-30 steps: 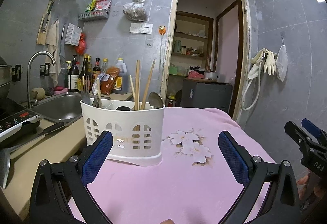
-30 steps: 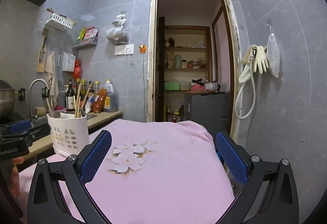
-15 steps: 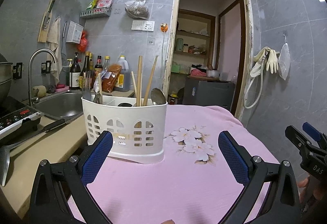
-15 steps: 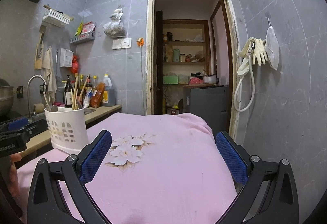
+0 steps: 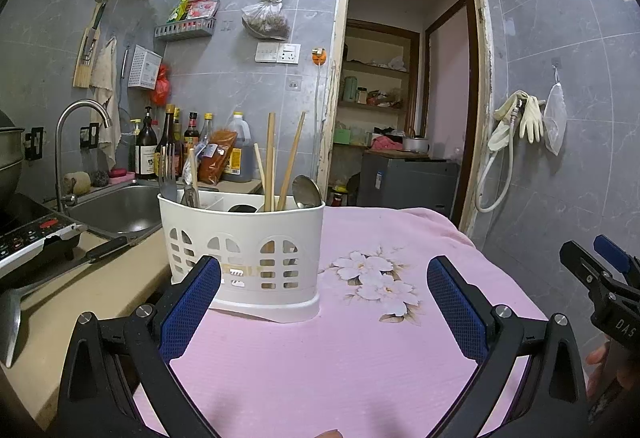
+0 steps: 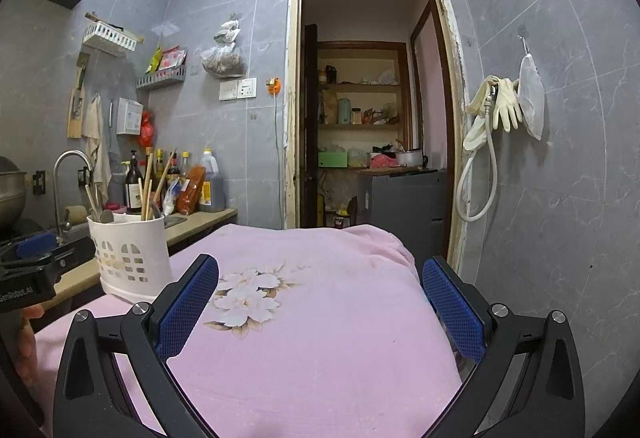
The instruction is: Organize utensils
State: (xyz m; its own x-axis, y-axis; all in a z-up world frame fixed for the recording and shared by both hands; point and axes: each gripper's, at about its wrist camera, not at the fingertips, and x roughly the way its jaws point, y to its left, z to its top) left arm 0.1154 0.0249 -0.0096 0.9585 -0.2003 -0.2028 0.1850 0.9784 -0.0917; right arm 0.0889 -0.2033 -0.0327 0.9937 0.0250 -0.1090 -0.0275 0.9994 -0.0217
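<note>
Both spread wide and empty over the pink-clothed table (image 5: 304,358): left hand-held gripper (image 5: 320,302), right hand-held gripper (image 6: 320,302). Stood upright near the table's left edge, just beyond the left fingertip: white utensil holder (image 5: 244,250), with chopsticks (image 5: 271,162), spoon (image 5: 306,191) and fork (image 5: 167,174) inside.

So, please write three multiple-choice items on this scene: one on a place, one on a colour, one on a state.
1. Where does the white utensil caddy stand?
A. in the sink
B. on the pink cloth
C. on the wall shelf

2. What colour are the gripper fingertips?
A. blue
B. red
C. green

3. How is the left gripper?
A. shut on a spoon
B. shut on chopsticks
C. open and empty

Answers: 1 B, its base rests on the pink cloth; 2 A, the pads are blue mesh; 3 C, the fingers stand wide apart with nothing between.
</note>
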